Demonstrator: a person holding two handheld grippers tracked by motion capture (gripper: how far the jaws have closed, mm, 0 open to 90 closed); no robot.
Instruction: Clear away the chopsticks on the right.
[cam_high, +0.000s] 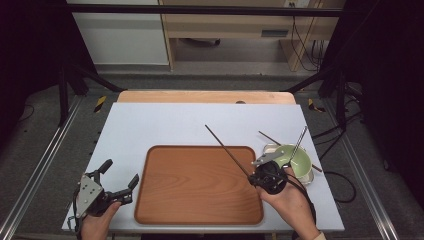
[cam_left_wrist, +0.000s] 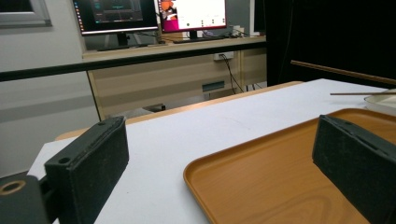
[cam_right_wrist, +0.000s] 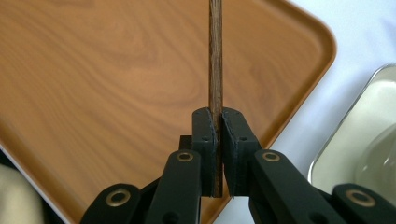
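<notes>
Right tool (cam_right_wrist: 215, 140) clamps a chopstick (cam_right_wrist: 215, 56) above the tray (cam_right_wrist: 93, 93).

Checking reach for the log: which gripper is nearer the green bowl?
Right. The right gripper, shut on a dark wooden chopstick, sits just beside the green bowl. The left gripper, jaws open, rests across the brown wooden tray from it.

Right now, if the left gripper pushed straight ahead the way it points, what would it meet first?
Probably the near-left corner of the wooden tray, which lies between the open left gripper jaws; depth is hard to judge.
</notes>
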